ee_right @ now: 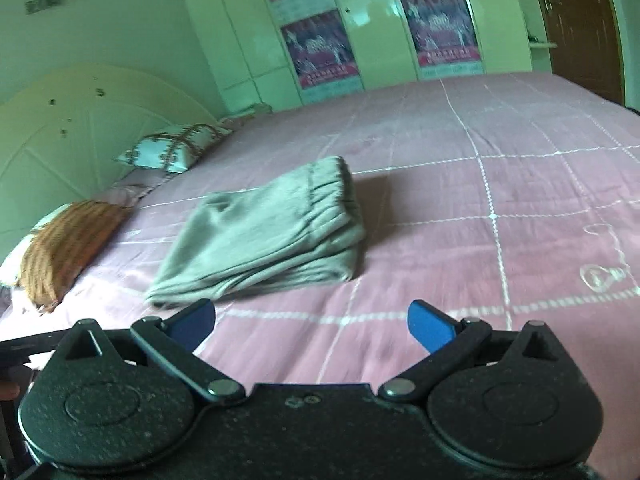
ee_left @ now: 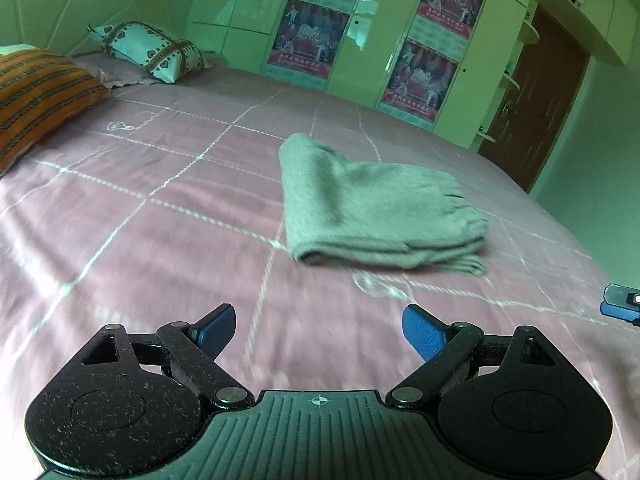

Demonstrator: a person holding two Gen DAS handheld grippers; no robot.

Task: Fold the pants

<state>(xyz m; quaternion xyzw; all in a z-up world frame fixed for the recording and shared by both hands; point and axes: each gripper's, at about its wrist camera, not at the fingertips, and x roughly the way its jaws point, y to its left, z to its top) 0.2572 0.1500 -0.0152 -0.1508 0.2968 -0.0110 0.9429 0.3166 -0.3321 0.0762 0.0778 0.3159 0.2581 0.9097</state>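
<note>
Four wardrobe posters (ee_left: 436, 0), writing unreadable; pants (ee_left: 372, 208) lie folded.

A home bedroom: bed (ee_left: 160, 208), pillows (ee_left: 148, 50), wardrobe (ee_left: 380, 40) with posters.

The orange pillow (ee_left: 36, 96) is cut off at the left edge. Only a blue tip of the right gripper (ee_left: 624, 304) is seen at the right edge. The posters (ee_left: 308, 36) are blurred, their print unreadable.
</note>
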